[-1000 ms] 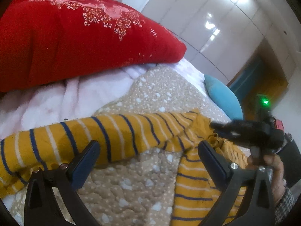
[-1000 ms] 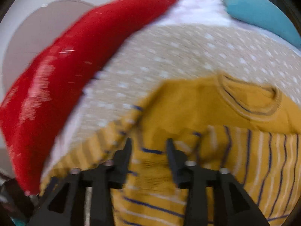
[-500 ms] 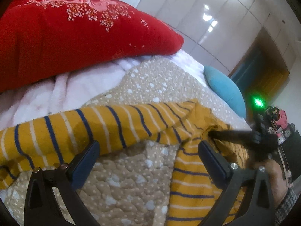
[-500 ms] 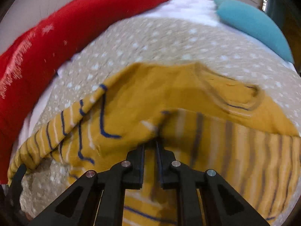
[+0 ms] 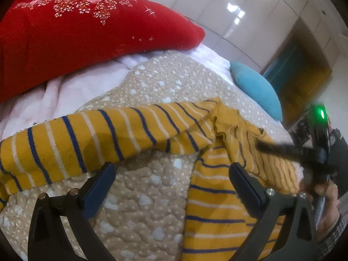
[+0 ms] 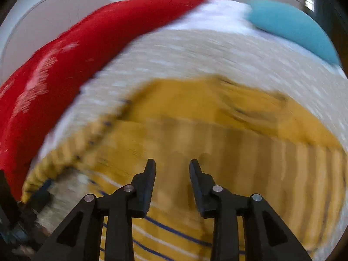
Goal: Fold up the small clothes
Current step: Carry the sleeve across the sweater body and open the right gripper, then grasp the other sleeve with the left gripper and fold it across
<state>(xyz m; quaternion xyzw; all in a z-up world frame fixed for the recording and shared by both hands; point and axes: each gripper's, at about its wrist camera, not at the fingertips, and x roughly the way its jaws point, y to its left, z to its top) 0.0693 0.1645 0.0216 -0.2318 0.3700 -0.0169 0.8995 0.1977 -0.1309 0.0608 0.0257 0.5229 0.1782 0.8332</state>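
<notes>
A small mustard-yellow top with navy and white stripes (image 5: 217, 206) lies on a beige dotted quilt (image 5: 141, 206). One sleeve (image 5: 97, 139) stretches left across the quilt, just beyond my left gripper (image 5: 171, 174), which is wide open and empty above the quilt. My right gripper (image 6: 172, 167) is open over the top's body (image 6: 195, 119); this view is blurred by motion. It also shows in the left wrist view (image 5: 289, 152), over the top's right part.
A big red embroidered pillow (image 5: 76, 32) lies at the back left on a white blanket (image 5: 71, 87). A teal cushion (image 5: 256, 89) lies at the far right. White wardrobe doors (image 5: 239, 10) stand behind the bed.
My right gripper, shut on the top's fabric half a second ago, has opened and let it go. The left gripper stays open and has shifted slightly.
</notes>
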